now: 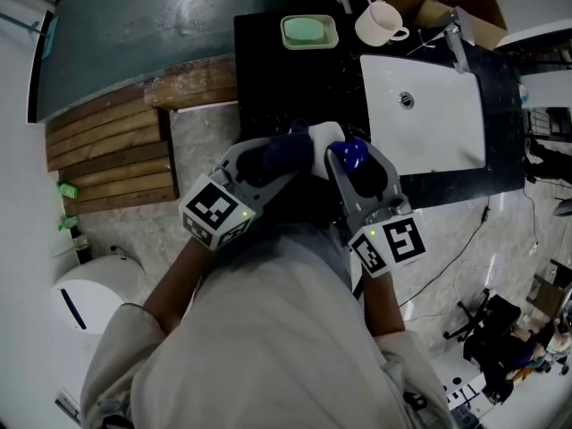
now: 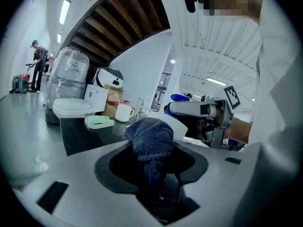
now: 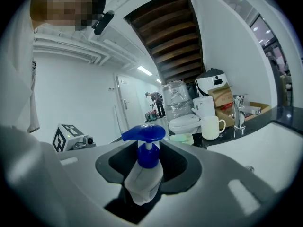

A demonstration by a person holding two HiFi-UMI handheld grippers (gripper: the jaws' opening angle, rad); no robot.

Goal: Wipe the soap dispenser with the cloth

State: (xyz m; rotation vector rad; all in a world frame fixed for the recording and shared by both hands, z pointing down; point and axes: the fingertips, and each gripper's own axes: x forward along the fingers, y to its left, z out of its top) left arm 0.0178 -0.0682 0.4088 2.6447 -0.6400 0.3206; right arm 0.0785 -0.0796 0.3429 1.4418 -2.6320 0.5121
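The right gripper (image 3: 142,186) has its jaws clamped on the white body of the soap dispenser (image 3: 143,171). The blue pump head rises past the jaw tips, with its nozzle pointing to their left. A patch of fine print shows low on the bottle (too small to read). The left gripper (image 2: 154,183) has its jaws closed on a dark blue knitted cloth (image 2: 150,137), and the bunched end bulges out beyond the tips. In the head view that bunch lies close against the bottle's white side, between the two pairs of jaws; whether it truly touches I cannot tell. Each gripper's marker cube (image 1: 217,211) bears black-and-white square patterns.

Beyond the right jaws stand a pale green soap dish (image 3: 181,138), a white mug (image 3: 211,126) and a chrome faucet (image 3: 238,109), all on a black counter (image 1: 268,70). A white sink (image 1: 447,141) is let into the counter, to the right of those jaws. Farther off are a white toilet (image 2: 71,108), a plastic-wrapped bundle (image 2: 70,74) and a cardboard box (image 3: 222,97). Dark wooden slats (image 2: 123,27) slope overhead in a white-walled hall, where a person (image 2: 38,63) stands far beyond the left jaws. The floor (image 1: 206,141) is pale speckled stone, beside a wooden pallet (image 1: 107,155).
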